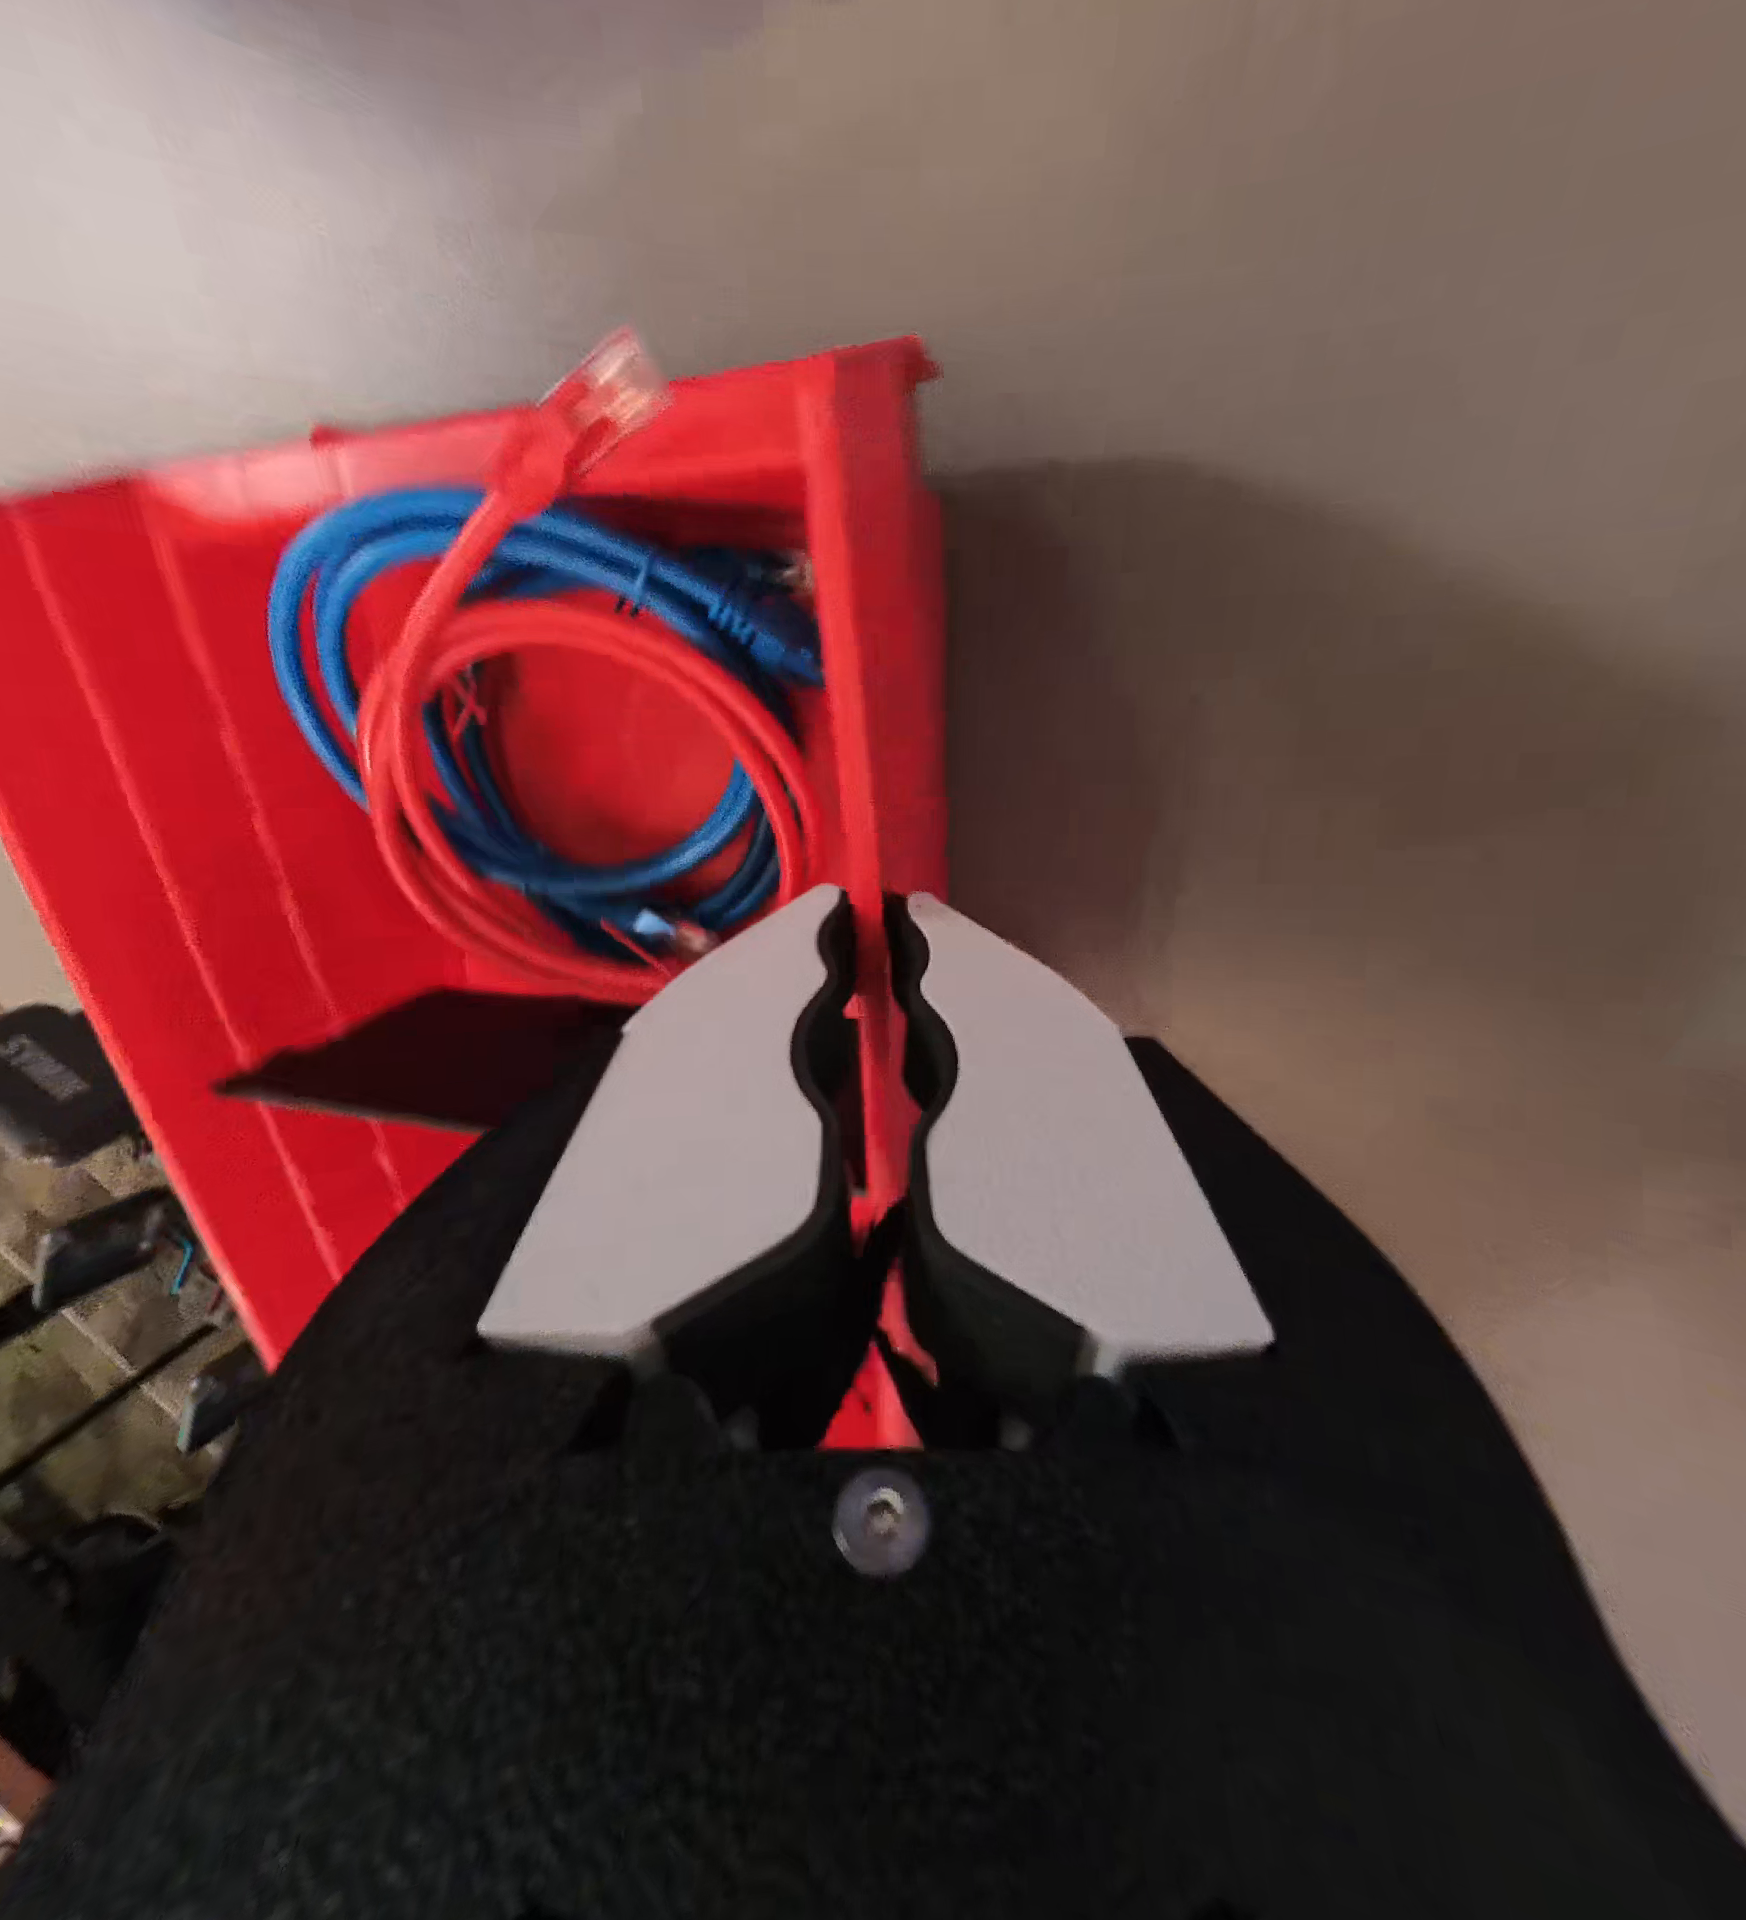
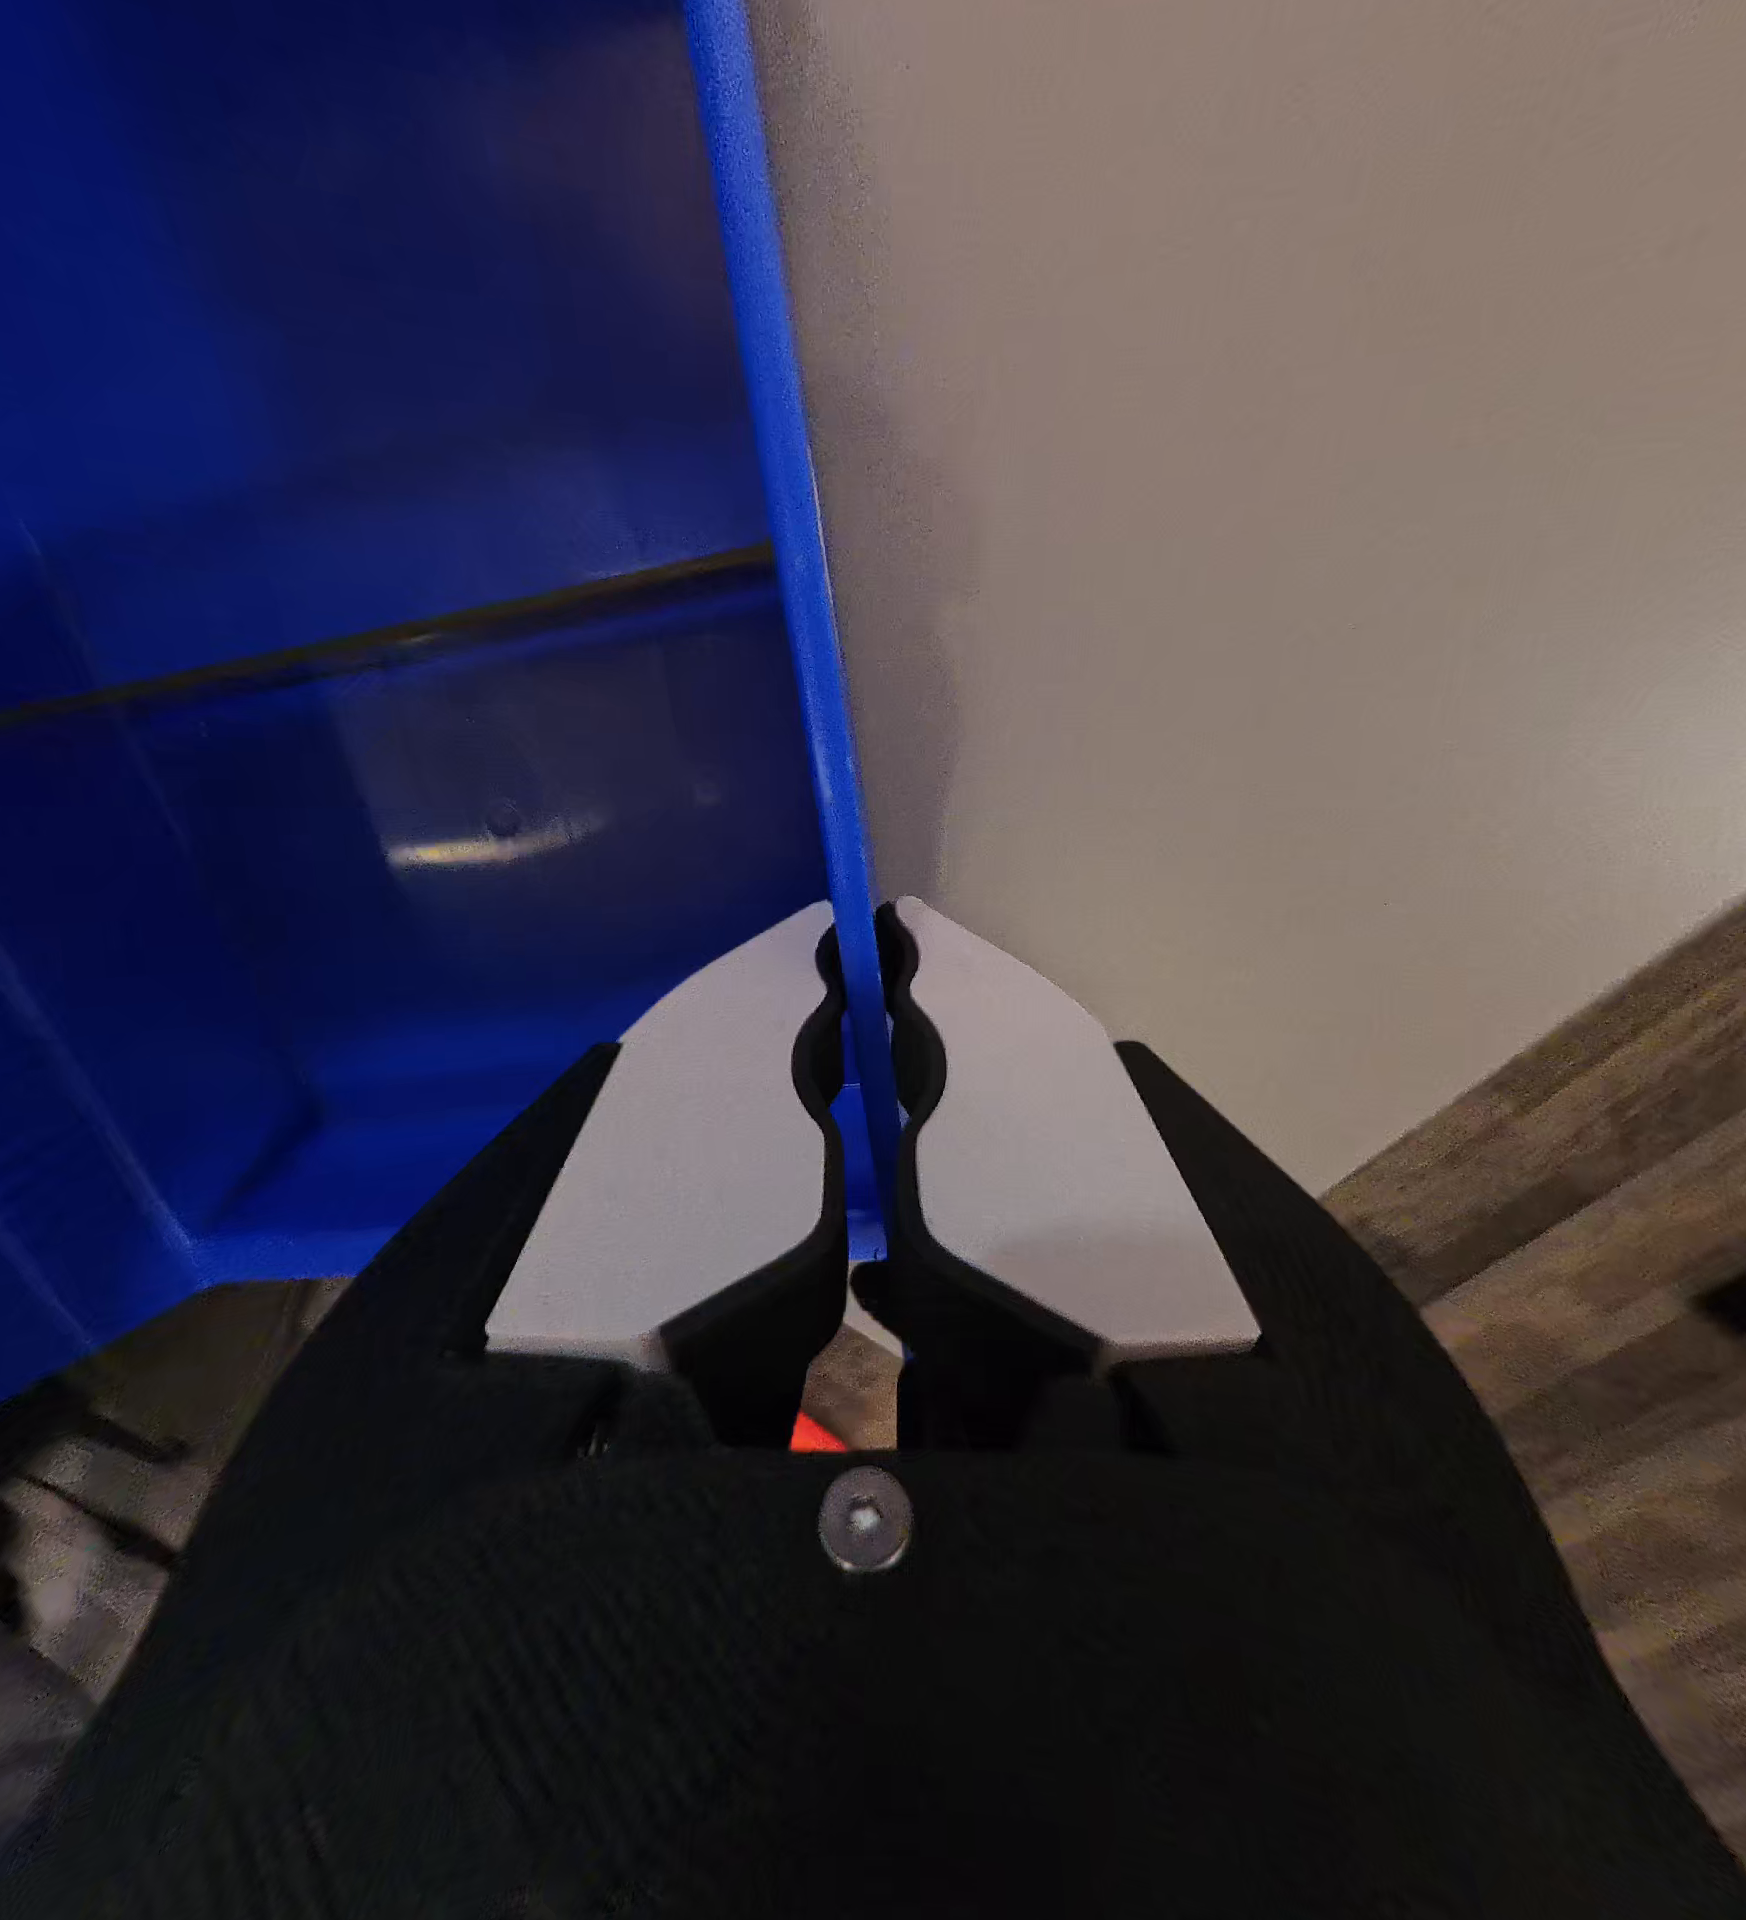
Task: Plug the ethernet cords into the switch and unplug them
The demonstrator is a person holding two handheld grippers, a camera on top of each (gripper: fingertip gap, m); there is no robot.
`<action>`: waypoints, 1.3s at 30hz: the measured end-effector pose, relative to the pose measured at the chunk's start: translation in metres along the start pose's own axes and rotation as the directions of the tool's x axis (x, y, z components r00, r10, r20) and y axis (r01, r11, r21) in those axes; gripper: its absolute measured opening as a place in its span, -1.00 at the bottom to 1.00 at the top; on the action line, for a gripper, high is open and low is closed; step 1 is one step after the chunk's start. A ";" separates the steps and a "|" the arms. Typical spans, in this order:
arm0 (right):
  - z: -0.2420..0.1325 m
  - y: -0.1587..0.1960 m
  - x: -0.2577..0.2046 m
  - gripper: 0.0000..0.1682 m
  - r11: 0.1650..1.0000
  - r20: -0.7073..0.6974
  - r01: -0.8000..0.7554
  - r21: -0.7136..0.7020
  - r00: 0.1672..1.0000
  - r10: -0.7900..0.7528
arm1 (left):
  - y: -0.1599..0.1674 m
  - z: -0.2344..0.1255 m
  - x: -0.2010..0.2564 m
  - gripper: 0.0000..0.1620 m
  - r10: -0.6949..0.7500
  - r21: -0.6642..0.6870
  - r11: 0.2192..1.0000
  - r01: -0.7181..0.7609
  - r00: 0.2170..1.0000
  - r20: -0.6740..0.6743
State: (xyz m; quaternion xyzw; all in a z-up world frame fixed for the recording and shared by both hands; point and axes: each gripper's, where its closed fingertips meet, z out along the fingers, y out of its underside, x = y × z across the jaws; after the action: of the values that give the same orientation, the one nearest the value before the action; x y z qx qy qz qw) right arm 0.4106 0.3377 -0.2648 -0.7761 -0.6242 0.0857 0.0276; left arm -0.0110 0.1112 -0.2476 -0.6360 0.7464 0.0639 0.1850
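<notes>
In the left wrist view my left gripper (image 1: 874, 914) is shut on the right wall of a red plastic bin (image 1: 121, 790), its pads pressed on the thin rim. Inside the bin lie a coiled blue cable (image 1: 578, 862) and a coiled red cable (image 1: 412, 831), whose clear plug (image 1: 614, 384) sticks up past the far rim. In the right wrist view my right gripper (image 2: 858, 920) is shut on the right wall of a blue plastic bin (image 2: 329, 416), the rim running up between the pads. The blue bin's inside shows bare.
Both bins rest on a pale tabletop (image 1: 1368, 520), which also shows in the right wrist view (image 2: 1316, 520). A carpeted floor (image 2: 1627, 1143) lies past the table's edge at lower right. Dark gear and stands (image 1: 38, 1247) sit on the floor at lower left. Tip to tip, the grippers are about 50 cm apart.
</notes>
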 end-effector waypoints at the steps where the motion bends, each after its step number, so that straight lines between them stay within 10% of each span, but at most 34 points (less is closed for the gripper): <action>1: 0.000 -0.003 0.009 -0.96 0.997 -0.006 -0.074 0.005 0.997 0.074 | -0.004 -0.003 0.008 -0.93 0.023 -0.003 1.000 -0.023 1.000 -0.011; 12: 0.004 -0.068 0.073 -0.96 0.787 -0.066 -0.589 0.182 0.792 0.607 | 0.006 -0.042 0.091 -0.93 0.216 -0.112 0.969 -0.220 0.975 -0.052; 16: -0.005 -0.092 0.084 -0.86 0.846 -0.233 -0.464 0.262 0.821 0.522 | 0.056 -0.059 0.100 -0.82 0.074 -0.272 0.960 -0.058 0.996 0.049; 20: -0.071 -0.125 0.092 -0.73 0.874 -0.511 -0.139 0.466 0.764 0.394 | 0.067 -0.083 0.103 -0.46 -0.229 -0.105 0.959 0.263 0.938 0.259; 26: -0.105 -0.220 -0.078 -0.68 0.614 -0.459 0.347 0.709 0.888 0.029 | 0.066 -0.126 0.100 -0.19 -0.685 0.363 0.726 0.584 0.578 0.443; 32: -0.004 -0.255 -0.262 -0.23 0.497 -0.219 0.452 0.741 0.862 -0.457 | 0.032 -0.104 0.127 0.29 -0.922 0.629 0.340 0.699 0.381 0.075; 39: 0.058 -0.280 -0.307 0.05 0.471 -0.058 0.315 0.824 0.873 -0.484 | 0.023 -0.046 0.145 0.61 -0.936 0.550 0.326 0.769 0.345 0.072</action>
State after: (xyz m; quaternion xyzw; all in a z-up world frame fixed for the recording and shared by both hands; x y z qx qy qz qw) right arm 0.0679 0.0968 -0.2498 -0.4949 -0.6773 0.4239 0.3415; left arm -0.0597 -0.0343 -0.2600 -0.8529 0.2258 -0.0877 0.4624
